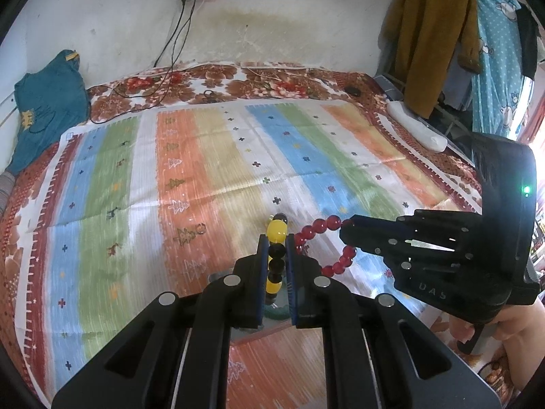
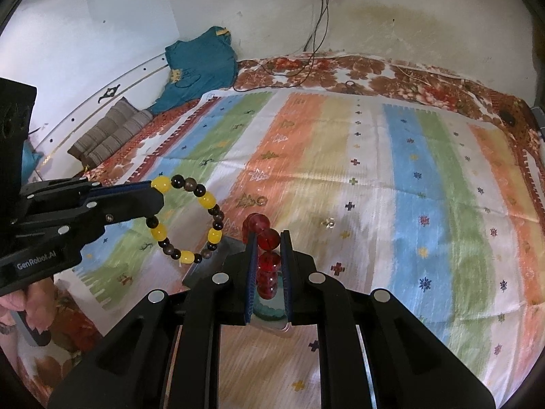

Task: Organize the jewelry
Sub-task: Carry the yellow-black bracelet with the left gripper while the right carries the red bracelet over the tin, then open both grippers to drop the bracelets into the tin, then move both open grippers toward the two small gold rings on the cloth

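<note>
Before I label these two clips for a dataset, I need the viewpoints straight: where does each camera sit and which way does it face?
Left wrist: on the left gripper, looking down its fingers at the yellow-and-black bracelet it grips above the striped cloth; the right gripper and a hand show.
Right wrist: on the right gripper, looking at the red bracelet it grips; the left gripper shows.
Shared: both bracelets, the cloth, the wall.
</note>
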`<state>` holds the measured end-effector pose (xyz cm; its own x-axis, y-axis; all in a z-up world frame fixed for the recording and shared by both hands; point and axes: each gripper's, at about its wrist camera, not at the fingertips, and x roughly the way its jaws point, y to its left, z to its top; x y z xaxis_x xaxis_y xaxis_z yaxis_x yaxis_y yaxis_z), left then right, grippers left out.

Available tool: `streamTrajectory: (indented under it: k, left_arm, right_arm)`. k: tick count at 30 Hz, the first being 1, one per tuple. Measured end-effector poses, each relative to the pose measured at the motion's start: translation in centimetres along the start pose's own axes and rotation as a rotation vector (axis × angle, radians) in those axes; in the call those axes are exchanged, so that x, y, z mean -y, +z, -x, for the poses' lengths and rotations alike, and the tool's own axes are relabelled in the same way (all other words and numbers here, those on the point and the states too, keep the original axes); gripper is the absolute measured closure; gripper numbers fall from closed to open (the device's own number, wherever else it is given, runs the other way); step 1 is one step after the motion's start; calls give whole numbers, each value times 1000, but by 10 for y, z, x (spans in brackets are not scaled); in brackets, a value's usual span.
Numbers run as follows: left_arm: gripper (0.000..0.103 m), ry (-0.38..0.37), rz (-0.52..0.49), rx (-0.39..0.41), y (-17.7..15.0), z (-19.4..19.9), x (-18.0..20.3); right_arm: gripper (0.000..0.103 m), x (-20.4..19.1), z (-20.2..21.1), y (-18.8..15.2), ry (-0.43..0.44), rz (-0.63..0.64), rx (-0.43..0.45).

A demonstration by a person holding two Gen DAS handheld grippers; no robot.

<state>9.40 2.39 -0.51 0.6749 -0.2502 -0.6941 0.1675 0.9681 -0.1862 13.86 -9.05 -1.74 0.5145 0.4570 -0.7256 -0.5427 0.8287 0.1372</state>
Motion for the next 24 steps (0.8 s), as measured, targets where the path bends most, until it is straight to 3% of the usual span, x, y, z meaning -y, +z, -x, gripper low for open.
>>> streamTrajectory:
  k: [9,12,19,24]
  left_arm:
    - [90,11,45,-35,-6,-3,-6]
    - [83,36,66,-28,-5,-1,-13]
    - [80,72,117,-34,-1,-3,-28]
    - [72,98,130,-67,1,-16,-37]
  right_arm:
    - [87,0,1,-2,6,0,-5]
    - [71,3,3,-2,-11,-7,1]
    - [61,14,-2,0,-27,-37,-21]
    - [55,19,-8,4,-32,-47,-37]
